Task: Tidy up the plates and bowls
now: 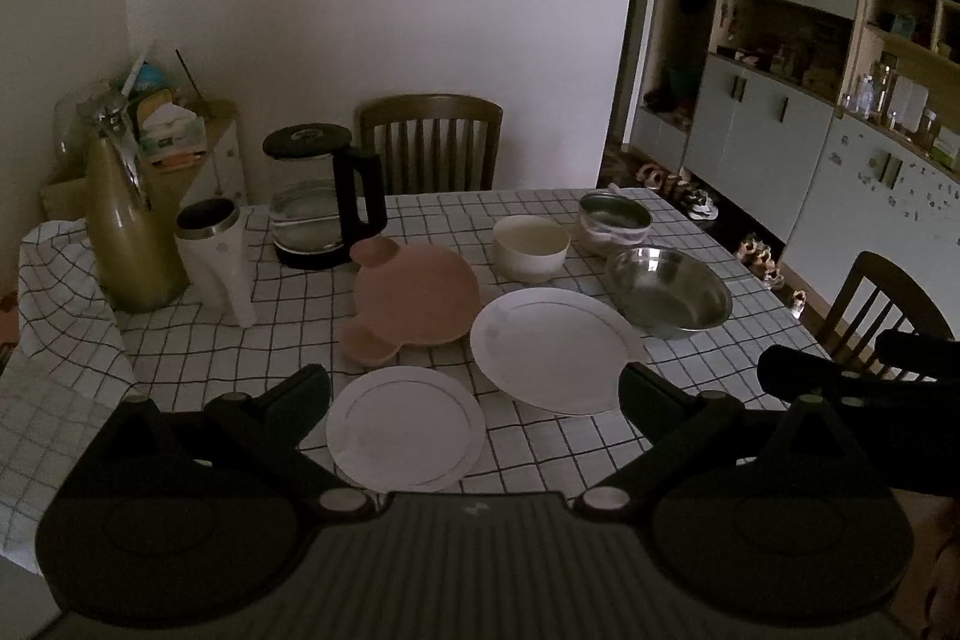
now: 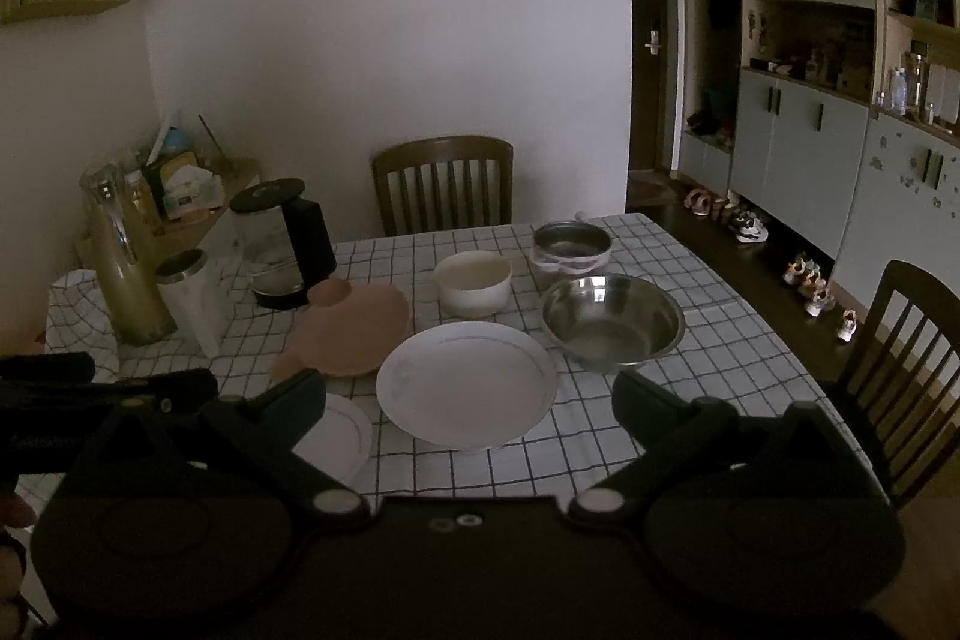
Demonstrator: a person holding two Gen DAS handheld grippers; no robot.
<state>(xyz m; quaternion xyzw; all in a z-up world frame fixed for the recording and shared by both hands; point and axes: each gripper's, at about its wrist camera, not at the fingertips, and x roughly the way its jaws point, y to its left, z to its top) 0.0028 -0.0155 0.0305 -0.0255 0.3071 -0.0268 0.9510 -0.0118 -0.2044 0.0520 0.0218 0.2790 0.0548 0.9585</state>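
Both the left gripper (image 1: 474, 385) and the right gripper (image 2: 468, 397) hang spread wide and hold nothing; the large white plate (image 2: 467, 383) lies flat near the table edge (image 2: 780, 340).

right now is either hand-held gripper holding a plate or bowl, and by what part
Nothing is held. The left hand-held gripper and right hand-held gripper are both open above the table, with the plates and bowls lying untouched on the checked cloth.
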